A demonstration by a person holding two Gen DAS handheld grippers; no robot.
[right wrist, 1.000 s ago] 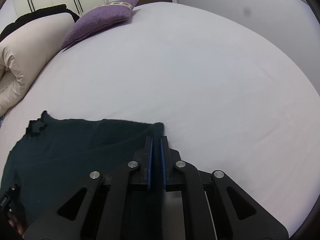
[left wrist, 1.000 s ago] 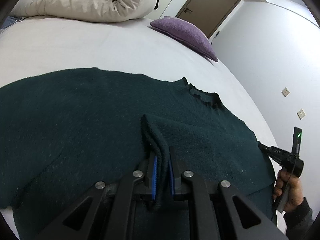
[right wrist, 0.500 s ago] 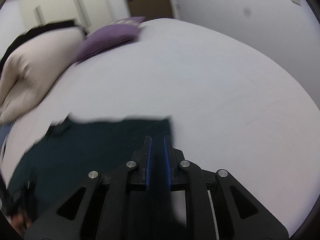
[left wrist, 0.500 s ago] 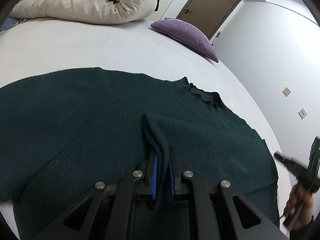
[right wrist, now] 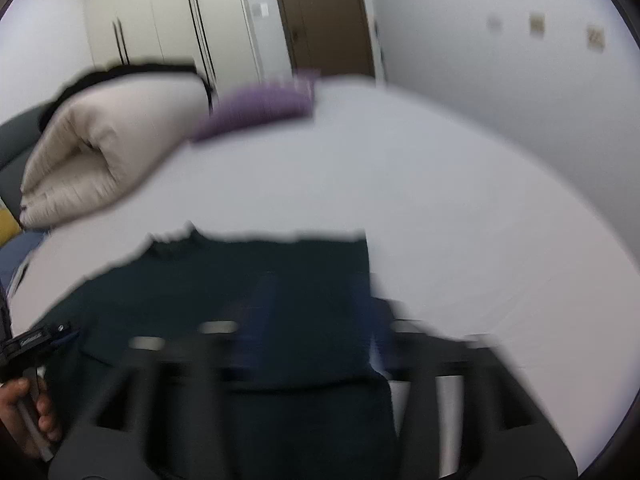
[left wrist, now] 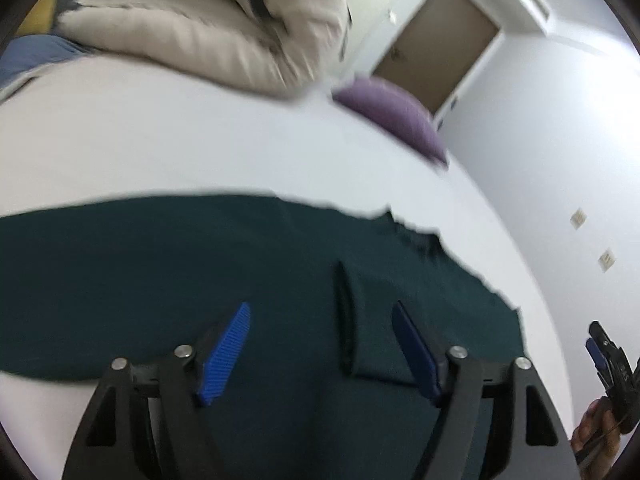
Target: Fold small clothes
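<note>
Both jaws are opening with nothing between them — the left gripper (left wrist: 320, 344) and right gripper (right wrist: 316, 320) are letting go of the dark green sweater (left wrist: 160, 280) lying on the bed (left wrist: 200, 140), one fold laid — next probably calling for a fresh edge grasp.

Dark green sweater (left wrist: 200, 280) under opening jaws

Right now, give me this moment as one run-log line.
left gripper: jaws opening, nothing between pads | right gripper: jaws opening, blurred | dark green sweater: flat on bed, sleeve folded in | step: fold released
</note>
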